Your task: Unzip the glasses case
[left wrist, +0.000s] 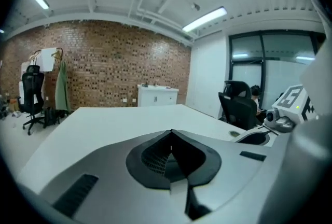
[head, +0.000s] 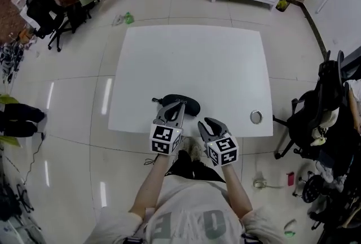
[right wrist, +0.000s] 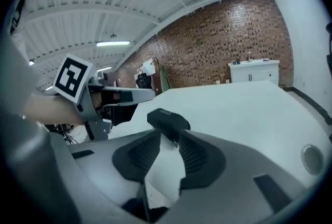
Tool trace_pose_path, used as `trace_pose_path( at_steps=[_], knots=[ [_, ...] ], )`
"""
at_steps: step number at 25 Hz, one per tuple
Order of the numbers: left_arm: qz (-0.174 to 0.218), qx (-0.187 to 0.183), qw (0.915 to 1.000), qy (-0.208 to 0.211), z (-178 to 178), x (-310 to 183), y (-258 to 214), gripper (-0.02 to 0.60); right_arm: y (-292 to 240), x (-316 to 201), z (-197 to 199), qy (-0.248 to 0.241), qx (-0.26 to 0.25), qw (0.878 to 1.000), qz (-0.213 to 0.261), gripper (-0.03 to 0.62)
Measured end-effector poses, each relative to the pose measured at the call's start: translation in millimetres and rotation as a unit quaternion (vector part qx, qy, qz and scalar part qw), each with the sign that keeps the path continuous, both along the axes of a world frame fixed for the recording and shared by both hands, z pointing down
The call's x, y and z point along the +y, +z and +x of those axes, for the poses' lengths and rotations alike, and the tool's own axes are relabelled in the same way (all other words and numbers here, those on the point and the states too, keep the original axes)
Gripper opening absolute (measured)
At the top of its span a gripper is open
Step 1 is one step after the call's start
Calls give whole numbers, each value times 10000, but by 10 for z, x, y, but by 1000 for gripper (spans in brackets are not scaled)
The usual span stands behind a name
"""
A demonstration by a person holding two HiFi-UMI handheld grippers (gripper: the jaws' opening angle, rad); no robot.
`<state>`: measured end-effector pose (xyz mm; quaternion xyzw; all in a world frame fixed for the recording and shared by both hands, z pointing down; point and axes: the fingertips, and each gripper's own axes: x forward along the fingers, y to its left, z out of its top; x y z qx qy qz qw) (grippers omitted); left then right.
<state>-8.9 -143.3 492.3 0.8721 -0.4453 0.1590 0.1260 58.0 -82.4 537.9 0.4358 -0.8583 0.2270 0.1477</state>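
Left grey plastic gripper (head: pixel 169 109): ribbed black pads pinched tog., tips at left part of black oval glasses case (head: pixel 185 104), near edge of smooth white table (head: pixel 197 56). Right gripper (head: pixel 207 123): jaws apart, empty, beside case.

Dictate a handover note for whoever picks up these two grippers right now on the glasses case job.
Left gripper: jaws together, nothing seen between them; in the head view its tips sit over the glasses case.
Right gripper: jaws apart, empty, case just past its tips.
Case lies near the table's front edge and looks closed.
Done: no unzipping shown. Left: find the zip pull and open the case.
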Motion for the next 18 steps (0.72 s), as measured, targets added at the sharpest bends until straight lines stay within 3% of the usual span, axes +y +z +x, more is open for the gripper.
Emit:
trace_pose_path(
  at_steps=[2, 6, 12, 15, 18],
  knots=[
    [-358, -343, 9986, 187, 53, -170, 210, 2, 221, -117, -119, -297, 345, 9985, -320, 109],
    [-936, -854, 9907, 504, 101, -301, 519, 2, 572, -234, -248, -602, 1176, 9879, -813, 109],
    [-1332, -586, 9884, 425, 150, -487, 627, 2, 703, -390, -273, -796, 1841, 9758, -874, 107],
    [-1286, -572, 9890, 456, 170, -481, 631, 2, 715, -431, -257, -646, 1797, 9763, -1014, 106],
    [-1285, -513, 9893, 469, 161, -473, 638, 2, 709, -429, -256, -810, 1819, 9748, -1008, 23]
  ],
)
